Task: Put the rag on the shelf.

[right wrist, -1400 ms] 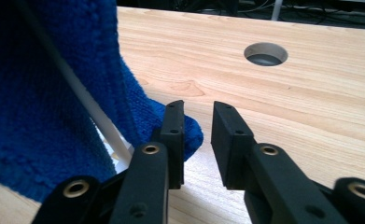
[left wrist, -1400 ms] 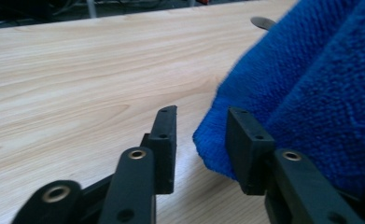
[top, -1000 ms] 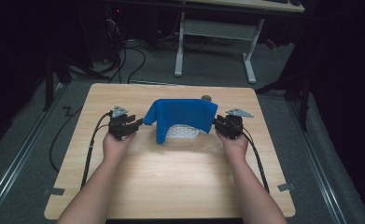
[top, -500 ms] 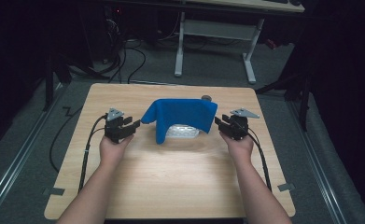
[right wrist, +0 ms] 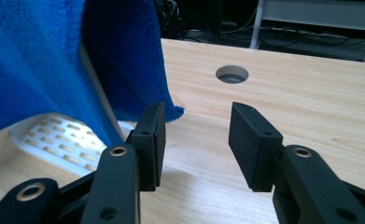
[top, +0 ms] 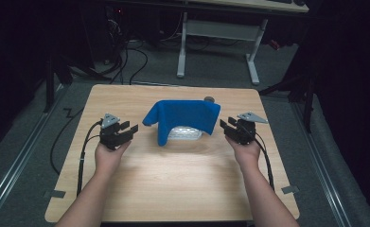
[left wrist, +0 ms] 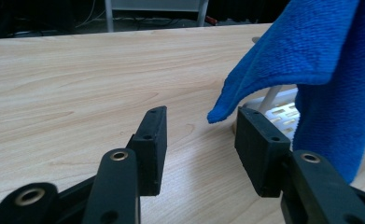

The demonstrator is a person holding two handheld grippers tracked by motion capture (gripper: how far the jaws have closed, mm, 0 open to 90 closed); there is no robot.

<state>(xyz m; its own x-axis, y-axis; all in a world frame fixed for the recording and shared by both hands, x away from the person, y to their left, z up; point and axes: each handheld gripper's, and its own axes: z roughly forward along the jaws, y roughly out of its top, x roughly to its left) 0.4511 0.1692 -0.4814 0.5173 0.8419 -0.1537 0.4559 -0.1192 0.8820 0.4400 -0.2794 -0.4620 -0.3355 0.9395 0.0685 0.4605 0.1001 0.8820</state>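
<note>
Since the earlier frame I had drawn both hands outward, so the left gripper [top: 126, 130] and right gripper [top: 230, 127] sat farther from the blue microfibre cloth [top: 185, 117] than before. Both pairs of jaws stood apart and empty. The cloth hung draped over a white slotted rack [top: 184, 134] at mid-table, one corner drooping just ahead of my left jaws. I judged this a pause between grasps; the next move called for closing in on the cloth's two hanging edges.

A dim room: grey floor [top: 40, 137], cables [top: 135, 52], white desk frame [top: 218, 33] behind.
</note>
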